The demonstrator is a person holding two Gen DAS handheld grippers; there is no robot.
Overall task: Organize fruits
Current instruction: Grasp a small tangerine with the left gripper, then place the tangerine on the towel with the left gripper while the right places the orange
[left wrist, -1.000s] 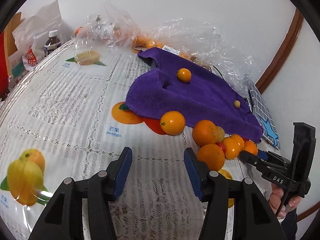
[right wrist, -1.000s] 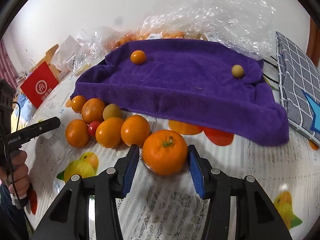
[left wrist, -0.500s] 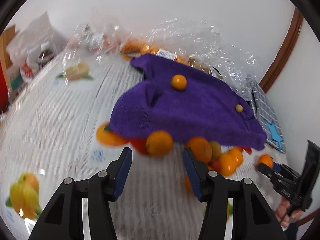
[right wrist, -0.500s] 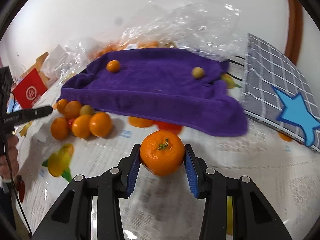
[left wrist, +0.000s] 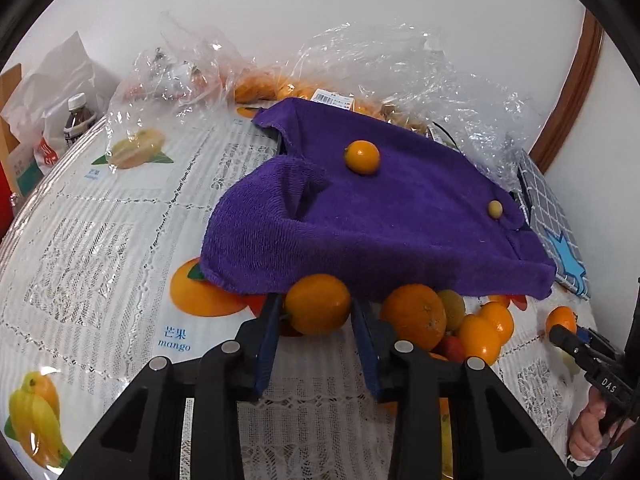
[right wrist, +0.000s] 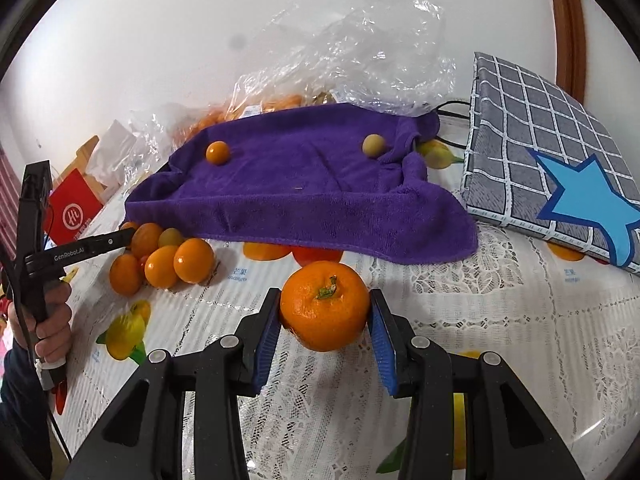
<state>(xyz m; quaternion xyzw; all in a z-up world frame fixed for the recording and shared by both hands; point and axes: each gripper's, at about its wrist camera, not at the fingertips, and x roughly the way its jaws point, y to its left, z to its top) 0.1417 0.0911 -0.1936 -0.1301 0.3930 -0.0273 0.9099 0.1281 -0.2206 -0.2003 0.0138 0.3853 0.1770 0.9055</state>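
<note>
Left wrist view: the left gripper [left wrist: 316,314] has just been closing, its jaws now clamped on an orange [left wrist: 318,304] at the towel's [left wrist: 380,224] near edge; more fruit [left wrist: 416,316] is piled just beside it. Right wrist view: the right gripper [right wrist: 325,316] has its jaws clamped on a tangerine [right wrist: 325,306] in front of the towel [right wrist: 304,196]; the pile [right wrist: 168,260] lies well apart.

Place: a home, a dining or living room table.
Table cover [left wrist: 100,248]: lace-patterned vinyl printed with fruit pictures, under the claw.
Beyond the claw: purple towel [left wrist: 380,216], crumpled plastic bags [left wrist: 400,64] of fruit against a plain white wall.
Far left: drink bottle [left wrist: 78,118], paper shopping bags.
Right: checked cushion [right wrist: 560,152], wooden door frame [left wrist: 568,96].
</note>
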